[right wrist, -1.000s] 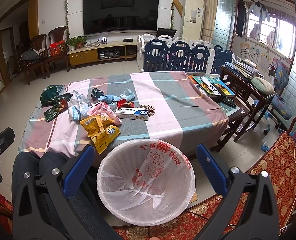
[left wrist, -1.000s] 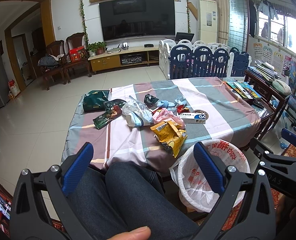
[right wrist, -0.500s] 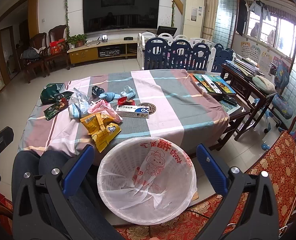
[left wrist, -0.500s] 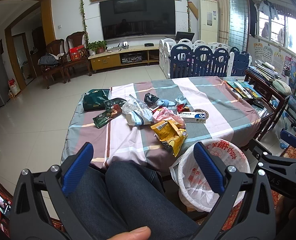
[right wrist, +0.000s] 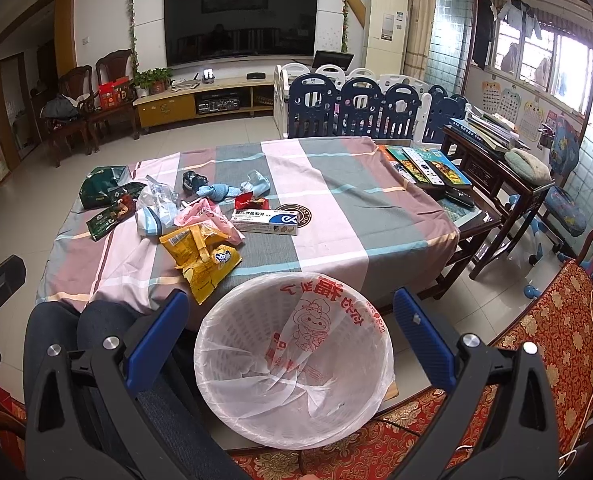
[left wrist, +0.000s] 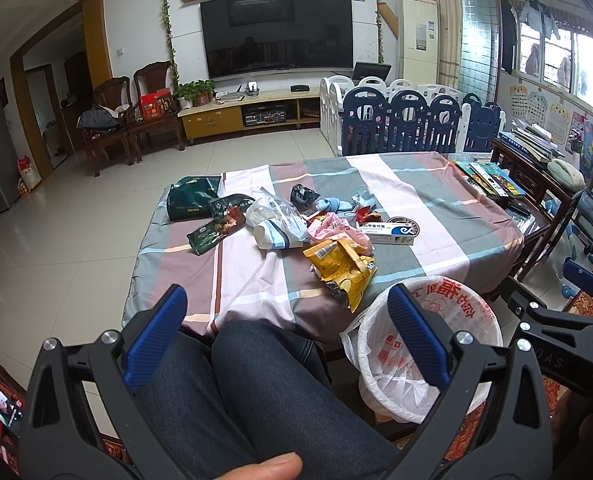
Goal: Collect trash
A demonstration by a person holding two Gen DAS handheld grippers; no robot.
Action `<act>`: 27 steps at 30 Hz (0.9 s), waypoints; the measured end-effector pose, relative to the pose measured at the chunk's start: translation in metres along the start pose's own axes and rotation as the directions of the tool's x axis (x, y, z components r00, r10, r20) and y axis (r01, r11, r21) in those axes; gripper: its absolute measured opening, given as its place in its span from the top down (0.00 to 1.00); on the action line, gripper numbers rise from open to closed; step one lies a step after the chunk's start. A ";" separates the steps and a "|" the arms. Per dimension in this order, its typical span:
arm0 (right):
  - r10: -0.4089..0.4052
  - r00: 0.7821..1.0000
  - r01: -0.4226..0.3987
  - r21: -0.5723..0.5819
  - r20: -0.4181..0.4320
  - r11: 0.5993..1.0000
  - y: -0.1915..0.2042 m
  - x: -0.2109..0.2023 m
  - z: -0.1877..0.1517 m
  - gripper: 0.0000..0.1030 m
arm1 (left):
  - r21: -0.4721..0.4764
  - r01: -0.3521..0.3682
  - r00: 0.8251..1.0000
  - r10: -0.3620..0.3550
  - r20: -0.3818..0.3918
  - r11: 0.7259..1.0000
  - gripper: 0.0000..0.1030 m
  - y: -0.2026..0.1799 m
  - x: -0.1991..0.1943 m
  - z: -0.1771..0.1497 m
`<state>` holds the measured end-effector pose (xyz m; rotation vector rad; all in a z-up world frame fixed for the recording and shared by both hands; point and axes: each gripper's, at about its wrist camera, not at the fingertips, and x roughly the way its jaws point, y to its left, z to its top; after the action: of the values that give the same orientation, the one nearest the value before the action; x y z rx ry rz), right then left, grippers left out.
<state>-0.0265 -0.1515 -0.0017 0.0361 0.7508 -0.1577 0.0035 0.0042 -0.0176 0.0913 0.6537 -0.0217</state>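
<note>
Yellow wrapper [right wrist: 200, 258] overhangs the tabletop's [right wrist: 336, 216] near edge beside the lined bin [right wrist: 292, 360]; left gripper [left wrist: 284, 336] and right gripper [right wrist: 292, 332] gape empty.

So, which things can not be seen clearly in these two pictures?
- Bin bottom: both views, crumpled liner covers it.
- White box print: both views, too small.
- Trash under the yellow bag: overlapped.
- Left gripper handle: left wrist view, cut by bottom edge.

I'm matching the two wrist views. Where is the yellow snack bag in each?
Left wrist: yellow snack bag at centre, on the table's near edge.
Right wrist: yellow snack bag left of centre.
Shared landmark: white lined trash basket below it.
</note>
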 end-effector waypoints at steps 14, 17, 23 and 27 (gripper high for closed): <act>-0.003 1.000 0.003 0.001 0.001 1.000 -0.001 0.000 0.001 0.03 | -0.001 0.000 1.000 0.000 -0.002 1.000 0.03 0.003 0.002 -0.004; -0.001 1.000 0.001 0.001 0.002 1.000 -0.001 0.000 0.001 0.03 | -0.001 -0.001 1.000 0.001 -0.004 1.000 0.03 0.004 0.004 -0.004; -0.009 1.000 0.009 0.007 0.029 1.000 -0.002 -0.003 0.004 0.03 | -0.003 -0.008 1.000 0.008 -0.015 1.000 0.03 0.007 0.011 -0.014; -0.046 0.998 0.046 -0.002 0.033 0.999 -0.002 0.004 0.008 0.03 | -0.004 -0.013 1.000 0.013 -0.029 1.000 0.03 0.011 0.020 -0.011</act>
<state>-0.0185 -0.1542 0.0016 0.0131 0.7189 -0.2009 0.0134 0.0165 -0.0380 0.0922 0.6819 -0.0068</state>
